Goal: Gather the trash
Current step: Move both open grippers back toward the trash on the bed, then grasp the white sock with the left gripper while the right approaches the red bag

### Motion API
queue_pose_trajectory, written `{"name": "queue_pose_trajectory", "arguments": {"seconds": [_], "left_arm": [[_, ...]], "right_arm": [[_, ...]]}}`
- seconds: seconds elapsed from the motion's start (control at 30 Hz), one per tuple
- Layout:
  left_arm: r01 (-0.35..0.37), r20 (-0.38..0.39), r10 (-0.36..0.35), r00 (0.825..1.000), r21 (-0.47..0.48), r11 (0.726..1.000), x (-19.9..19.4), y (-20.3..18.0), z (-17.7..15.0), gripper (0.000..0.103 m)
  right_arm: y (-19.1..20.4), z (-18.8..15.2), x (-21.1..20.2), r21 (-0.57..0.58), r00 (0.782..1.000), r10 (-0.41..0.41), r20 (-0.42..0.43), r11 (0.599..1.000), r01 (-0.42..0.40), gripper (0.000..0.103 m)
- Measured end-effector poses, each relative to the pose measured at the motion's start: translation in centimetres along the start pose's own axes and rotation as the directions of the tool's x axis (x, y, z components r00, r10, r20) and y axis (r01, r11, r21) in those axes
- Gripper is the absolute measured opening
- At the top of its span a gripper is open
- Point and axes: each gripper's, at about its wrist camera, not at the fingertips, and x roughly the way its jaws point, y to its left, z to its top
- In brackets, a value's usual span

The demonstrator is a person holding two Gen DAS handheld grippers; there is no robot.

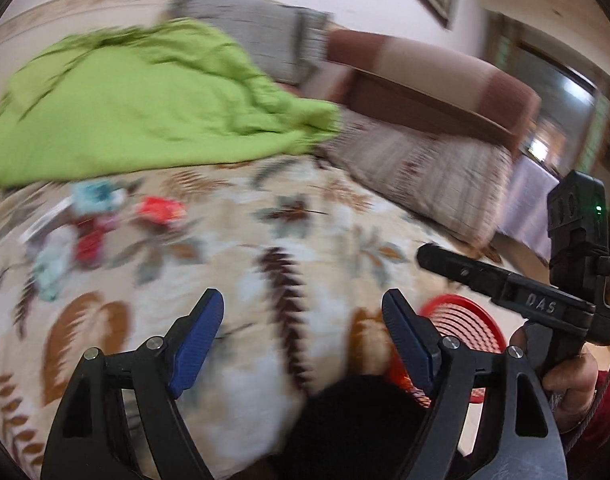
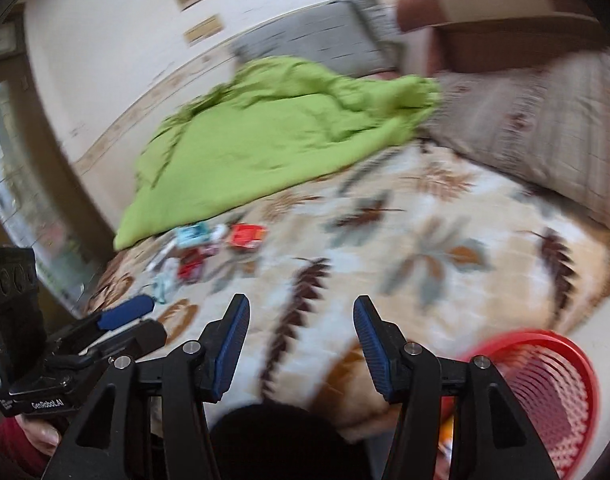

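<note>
Blue-padded jaws of the left gripper (image 1: 303,320) stand wide apart with nothing between them, only the leaf-patterned bedspread (image 1: 289,232) showing through the gap. The right gripper (image 2: 301,326) is likewise parted and empty, its pads clear of everything. In the left wrist view the right gripper appears at the right edge, gripped by a hand (image 1: 565,376) in a red sleeve; in the right wrist view the left gripper shows at the lower left, also in a hand (image 2: 41,436).

Just beside the right gripper, at the near right edge of the bed, stands a red slatted basket (image 2: 553,384); the left wrist view catches its rim (image 1: 461,320) behind the right jaw. Both pictures are blurred, so fine detail is lost.

Farther out, to the left on the bedspread, lies a small cluster of trash (image 2: 209,248): a red wrapper (image 2: 247,236), a light blue packet (image 2: 191,236), a darker red piece (image 2: 191,268) and pale scraps whose kind cannot be made out. The cluster is well apart from both grippers and from the basket.

Beyond it a crumpled green blanket (image 2: 273,136) covers the far left of the bed, with a grey pillow (image 2: 317,44) behind and a patterned pillow (image 2: 537,120) at the far right.
</note>
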Motion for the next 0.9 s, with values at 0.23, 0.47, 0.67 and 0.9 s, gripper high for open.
{"name": "queue_pose_trajectory", "arguments": {"seconds": [0.23, 0.47, 0.67, 0.9], "left_arm": [[-0.228, 0.008, 0.231, 0.973, -0.135, 0.964, -2.6, 10.7, -0.3, 0.080], [-0.358, -0.042, 0.361, 0.932, -0.281, 0.890, -2.0, 20.1, -0.7, 0.080], [-0.414, -0.103, 0.402, 0.910, -0.274, 0.868, 3.0, 24.6, 1.1, 0.080], [-0.463, -0.182, 0.426, 0.886, -0.309, 0.831, 10.5, 28.7, 1.8, 0.075]], "right_arm": [[6.9, 1.2, 7.3, -0.062, 0.990, 0.116, -0.083, 0.991, -0.121, 0.063], [12.6, 0.5, 15.1, -0.164, 0.977, 0.111, -0.185, 0.976, -0.142, 0.063], [13.9, -1.6, 19.1, -0.200, 0.972, 0.117, -0.203, 0.967, -0.158, 0.063], [12.4, -1.1, 19.8, -0.123, 0.966, 0.152, -0.210, 0.976, -0.180, 0.063]]}}
